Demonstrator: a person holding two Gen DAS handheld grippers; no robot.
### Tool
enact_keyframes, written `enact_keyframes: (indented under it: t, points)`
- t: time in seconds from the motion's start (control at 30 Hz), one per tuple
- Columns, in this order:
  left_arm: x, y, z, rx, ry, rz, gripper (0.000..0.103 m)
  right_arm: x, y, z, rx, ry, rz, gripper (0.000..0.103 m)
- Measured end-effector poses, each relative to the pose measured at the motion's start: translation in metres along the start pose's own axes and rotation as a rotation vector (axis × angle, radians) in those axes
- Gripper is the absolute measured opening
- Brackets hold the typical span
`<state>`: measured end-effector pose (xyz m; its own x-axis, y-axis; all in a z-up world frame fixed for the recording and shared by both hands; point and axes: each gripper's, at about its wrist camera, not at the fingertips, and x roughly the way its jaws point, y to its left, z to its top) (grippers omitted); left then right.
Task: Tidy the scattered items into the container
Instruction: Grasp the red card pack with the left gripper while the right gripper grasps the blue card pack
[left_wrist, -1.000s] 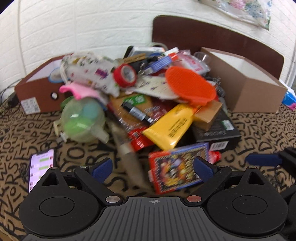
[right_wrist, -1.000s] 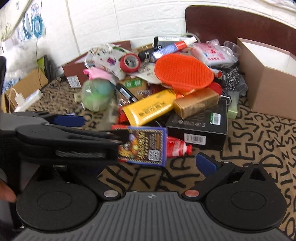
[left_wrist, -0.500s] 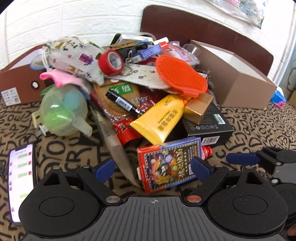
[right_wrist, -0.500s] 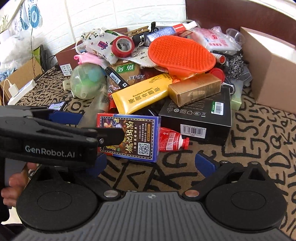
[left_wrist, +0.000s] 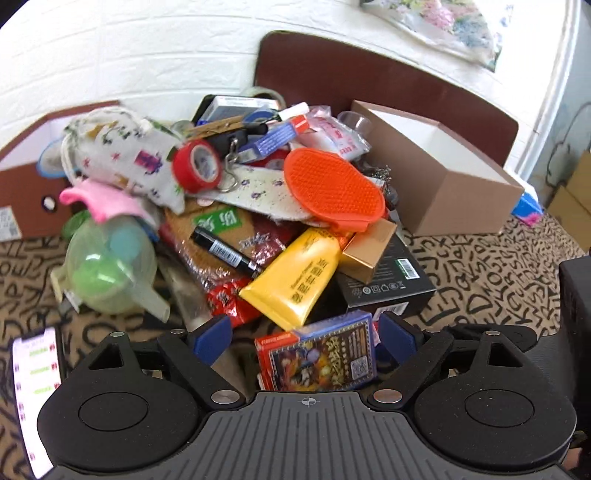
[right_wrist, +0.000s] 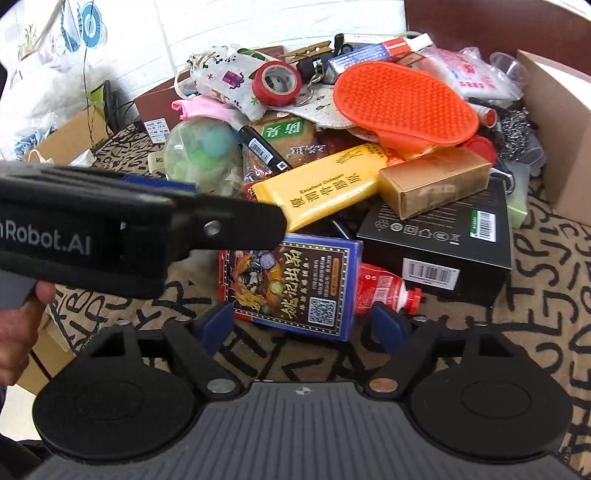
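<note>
Catching a lit phone (left_wrist: 35, 398) only its view showed, the left gripper (left_wrist: 304, 338) stood spread around the blue-and-red card box (left_wrist: 319, 356), while the right gripper (right_wrist: 303, 326), angled downward, was closing, unclamped.

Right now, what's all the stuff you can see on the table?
card box: one, blue and red, front of pile
yellow tube: one, mid-pile
gold box: one, atop black box
black box: one, right of cards
orange brush: one, on top
red tape: one, upper pile
cloth pouch: one, white printed, left
marker: one, black
brown carton: one, open, right
phone: one, lit, left
left gripper: fingers apart, straddling cards
right gripper: closing, before cards
</note>
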<state>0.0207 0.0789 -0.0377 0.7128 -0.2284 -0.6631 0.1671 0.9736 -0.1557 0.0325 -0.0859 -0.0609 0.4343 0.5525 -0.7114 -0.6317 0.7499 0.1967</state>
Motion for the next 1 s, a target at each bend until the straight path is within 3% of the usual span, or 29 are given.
enact_keyframes:
  t: [0.23,0.33,0.47,0.6,0.73,0.83,1.0]
  points:
    - [0.031,0.007,-0.004,0.003,0.082,-0.018,0.091,0.000,0.001,-0.002,-0.012,0.006,0.012,0.073]
    - [0.035,0.012,-0.013,-0.026,0.131,-0.058,0.078,-0.001,0.001,-0.004,-0.015,0.013,0.026,0.073]
    - [0.033,0.016,-0.021,-0.057,0.150,-0.082,0.071,-0.003,0.003,-0.006,-0.036,0.031,0.036,0.073]
    - [0.024,0.013,-0.024,-0.039,0.156,-0.077,0.073,-0.008,0.006,-0.010,-0.047,0.044,0.058,0.073]
    - [0.017,0.018,-0.026,-0.069,0.157,-0.031,0.077,-0.011,0.014,-0.012,-0.087,0.067,0.115,0.073]
    - [0.012,0.024,-0.025,-0.100,0.159,-0.040,0.079,-0.013,0.021,-0.012,-0.136,0.076,0.163,0.073]
    - [0.009,0.023,-0.024,-0.096,0.160,-0.042,0.082,-0.015,0.013,-0.006,-0.182,0.042,0.035,0.071]
